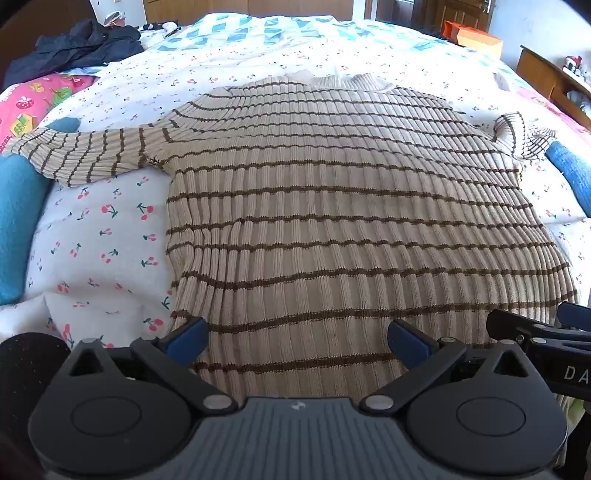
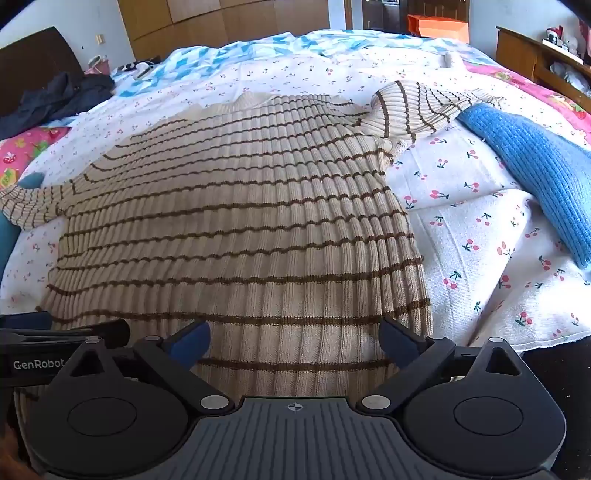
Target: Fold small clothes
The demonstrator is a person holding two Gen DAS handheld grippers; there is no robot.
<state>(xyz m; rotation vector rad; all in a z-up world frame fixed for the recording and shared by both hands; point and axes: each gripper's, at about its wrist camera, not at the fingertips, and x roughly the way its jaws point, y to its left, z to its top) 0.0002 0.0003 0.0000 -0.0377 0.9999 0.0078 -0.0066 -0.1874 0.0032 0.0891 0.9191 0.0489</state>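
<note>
A beige ribbed sweater with brown stripes (image 1: 332,206) (image 2: 236,221) lies spread flat on the bed, collar far from me, hem close. Its one sleeve (image 1: 85,155) stretches out to the left, and the other sleeve (image 2: 417,107) is bunched at the upper right. My left gripper (image 1: 297,339) hovers open over the hem's left part, nothing between its blue pads (image 1: 188,338). My right gripper (image 2: 295,341) hovers open over the hem's right part, also with nothing held. In the left wrist view the right gripper's tip (image 1: 532,328) shows at the right edge.
The bed carries a white cherry-print sheet (image 2: 480,240). A blue knitted garment (image 2: 535,166) lies to the right and a teal one (image 1: 18,221) to the left. A dark jacket (image 1: 77,44) sits at the far left. A wooden shelf (image 2: 535,55) and an orange bag (image 2: 439,24) stand beyond the bed.
</note>
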